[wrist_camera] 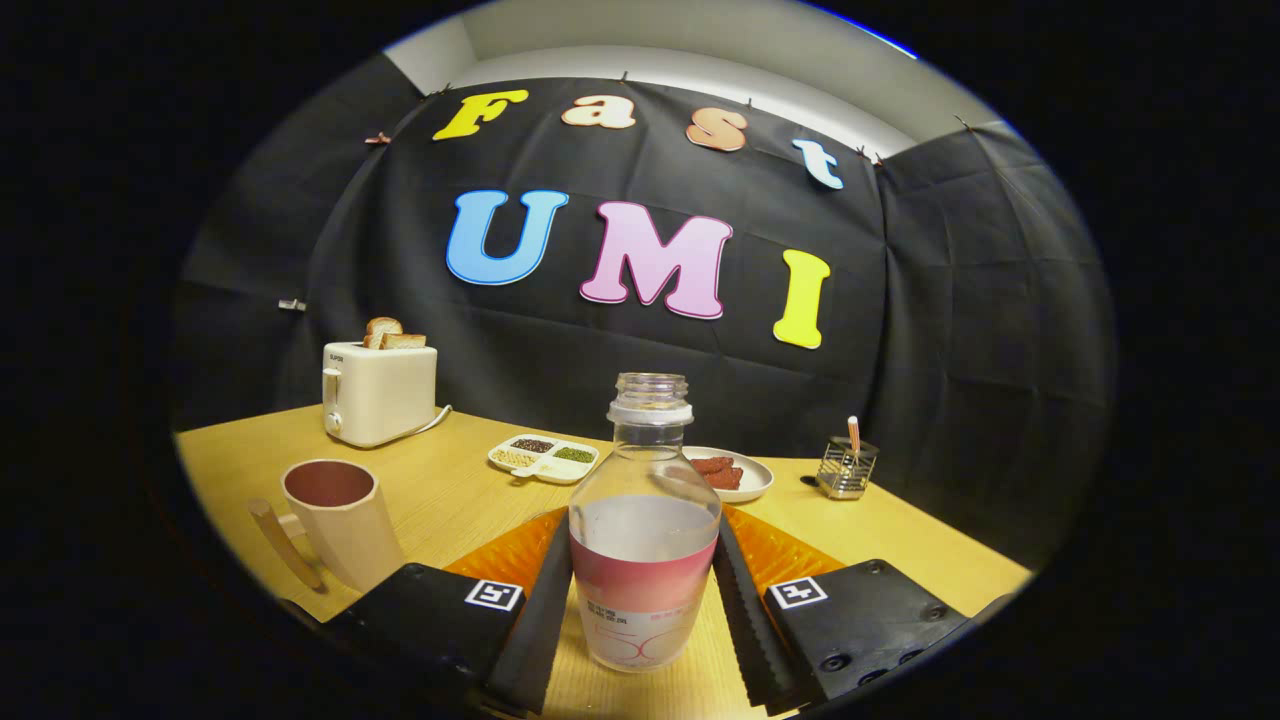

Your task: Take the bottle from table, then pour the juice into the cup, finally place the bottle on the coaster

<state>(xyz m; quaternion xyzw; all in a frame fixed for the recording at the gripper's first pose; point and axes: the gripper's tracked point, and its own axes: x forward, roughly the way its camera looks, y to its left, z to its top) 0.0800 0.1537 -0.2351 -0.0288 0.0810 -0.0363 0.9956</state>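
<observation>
Bottle (645, 540), uncapped and part full, stands near the tabletop's (450, 500) front edge between the gripper's (645, 610) fingers, both apparently pressing its sides. Lift it upright; the cup (340, 520) waits front-left.

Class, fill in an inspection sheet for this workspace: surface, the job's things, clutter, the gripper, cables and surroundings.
Surface: wooden table, with an orange coaster under the gripper.
Job's things: bottle, uncapped, part full, upright between the jaws; cup with a handle, beside the bottle.
Clutter: toaster holding bread slices; divided dish of grains; plate of reddish food behind the bottle; wire holder with a stick in it.
Gripper: jaws on either side of the bottle, touching or nearly so; grip cannot be confirmed.
Cables: toaster cord trailing beside the toaster.
Surroundings: black cloth wall.
</observation>
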